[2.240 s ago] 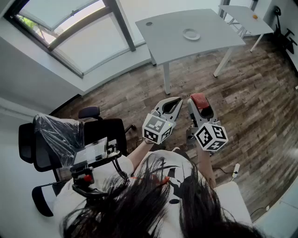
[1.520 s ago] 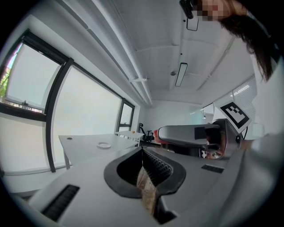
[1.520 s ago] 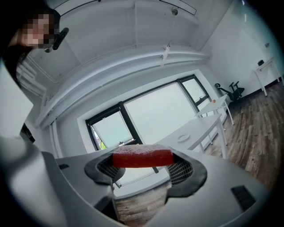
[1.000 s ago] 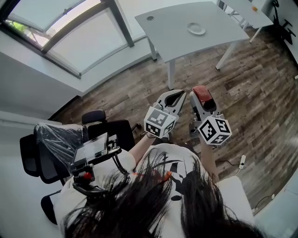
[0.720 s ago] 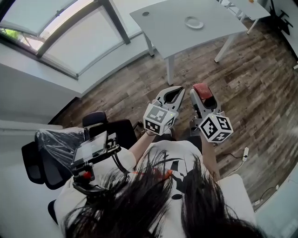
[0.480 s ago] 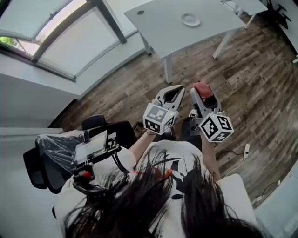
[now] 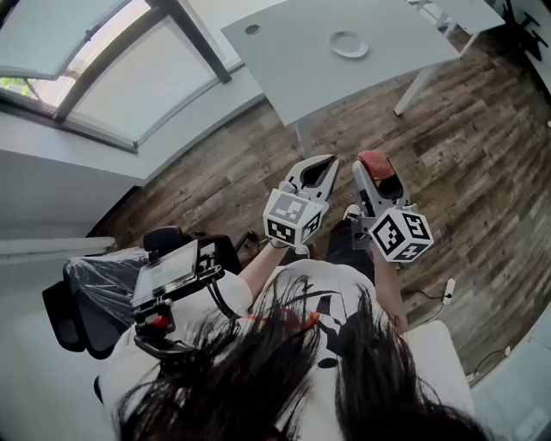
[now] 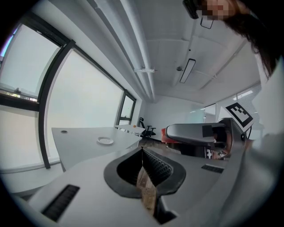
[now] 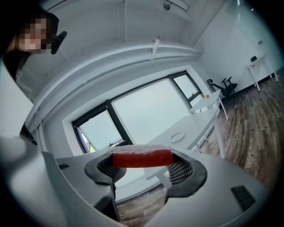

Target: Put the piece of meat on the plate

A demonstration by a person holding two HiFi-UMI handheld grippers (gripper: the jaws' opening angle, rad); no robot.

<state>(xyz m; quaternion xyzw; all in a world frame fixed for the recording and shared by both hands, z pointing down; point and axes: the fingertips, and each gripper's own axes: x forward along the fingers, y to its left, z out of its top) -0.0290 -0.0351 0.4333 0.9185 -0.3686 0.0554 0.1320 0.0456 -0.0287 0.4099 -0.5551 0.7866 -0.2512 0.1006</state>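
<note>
A red slab of meat (image 9: pixel 142 157) is clamped between the jaws of my right gripper (image 9: pixel 142 163). In the head view the meat (image 7: pixel 375 164) sits at the tip of the right gripper (image 7: pixel 378 175), held over the wooden floor short of the table. A small white plate (image 7: pixel 349 44) lies on the grey table (image 7: pixel 293 60) ahead, and the plate (image 9: pixel 177 137) also shows far beyond the meat. My left gripper (image 7: pixel 321 165) is beside the right one. Its jaws meet with nothing between them (image 8: pixel 143 153), and the plate (image 8: pixel 105 141) lies far off to its left.
A plastic-wrapped office chair (image 7: pixel 95 288) and a small screen on a mount (image 7: pixel 168 274) stand at the left behind me. A large window (image 7: pixel 103 52) runs along the left wall. A second white table (image 7: pixel 469 10) stands at the far right. A cable plug (image 7: pixel 446 291) lies on the floor.
The table and plate have drawn nearer and slid up in the head view as the person steps forward. Both grippers keep their pose, with the meat still held.
</note>
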